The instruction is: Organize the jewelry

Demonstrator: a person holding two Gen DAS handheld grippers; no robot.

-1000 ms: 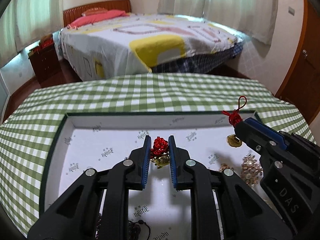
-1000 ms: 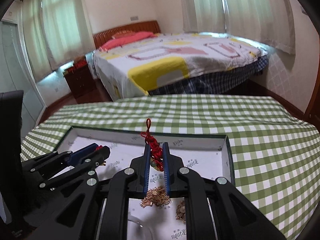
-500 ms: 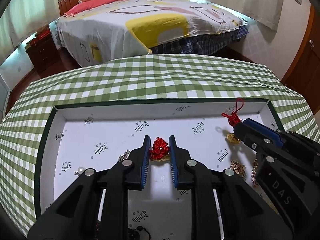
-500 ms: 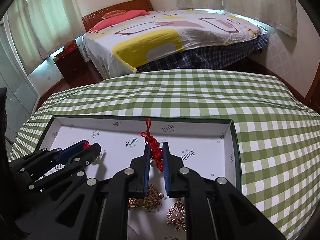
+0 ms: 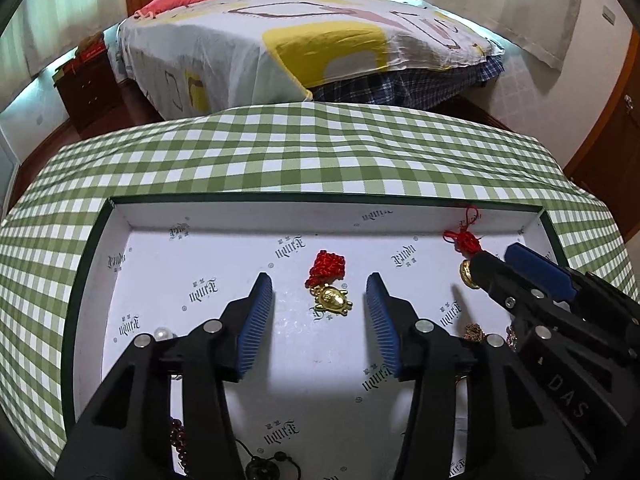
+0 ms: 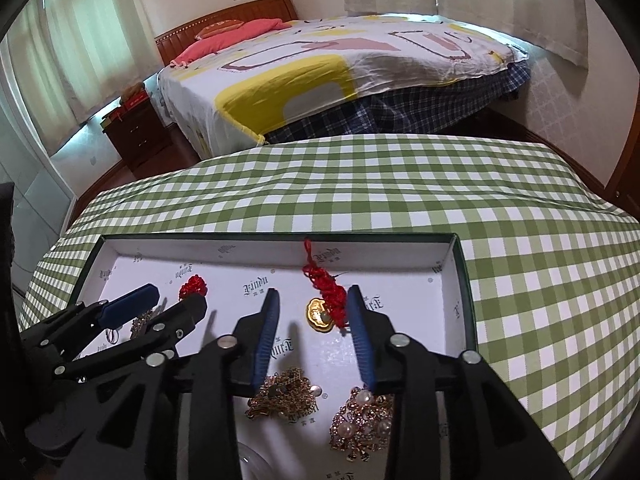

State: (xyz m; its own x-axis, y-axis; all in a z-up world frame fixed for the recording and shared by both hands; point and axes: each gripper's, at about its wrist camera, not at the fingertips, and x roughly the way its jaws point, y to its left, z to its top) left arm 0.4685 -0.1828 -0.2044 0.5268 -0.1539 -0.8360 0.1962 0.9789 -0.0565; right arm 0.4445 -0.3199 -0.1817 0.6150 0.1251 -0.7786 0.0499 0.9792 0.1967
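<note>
While both jaws widen, turtle charm [image 5: 331, 300] loose between left's, ingot charm [image 6: 320, 314] brushing right's pad

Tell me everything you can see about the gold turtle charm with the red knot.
The turtle charm is a small shiny gold-coloured turtle hung from a woven red cord knot. It lies flat on the white printed floor of the box, knot toward the far wall, between the opening jaws of the left gripper, touching neither.

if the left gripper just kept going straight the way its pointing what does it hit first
Probably the gold turtle charm on a red knot, lying between the opening jaws of the left gripper, then the white tray floor under it. Depth is hard to judge.
</note>
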